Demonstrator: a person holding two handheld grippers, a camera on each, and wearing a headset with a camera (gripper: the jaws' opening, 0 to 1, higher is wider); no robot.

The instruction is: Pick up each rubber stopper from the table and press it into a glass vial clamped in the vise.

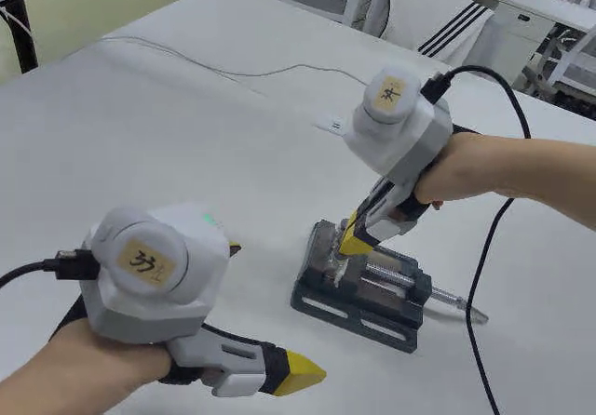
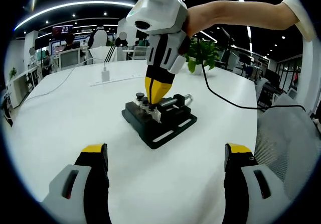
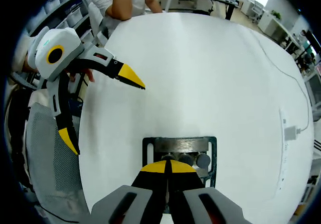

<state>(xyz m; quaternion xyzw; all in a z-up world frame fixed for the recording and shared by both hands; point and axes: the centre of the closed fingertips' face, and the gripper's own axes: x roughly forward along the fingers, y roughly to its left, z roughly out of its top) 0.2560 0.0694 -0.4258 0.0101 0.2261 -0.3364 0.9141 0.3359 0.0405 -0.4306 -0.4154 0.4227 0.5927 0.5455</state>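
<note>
Your right gripper (image 3: pixel 168 166), jaws pinched shut, is down over the stoppered vials (image 3: pixel 194 159) in the vise (image 3: pixel 147 151), lower centre. Looks like the pressing step. Meanwhile your left gripper (image 2: pixel 166 150) hangs wide open. Next, push straight down and keep it gentle.

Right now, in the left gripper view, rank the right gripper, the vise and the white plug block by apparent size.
1. right gripper, largest.
2. vise, somewhat smaller.
3. white plug block, smallest; it lies farther back, so distance shrinks it.
</note>
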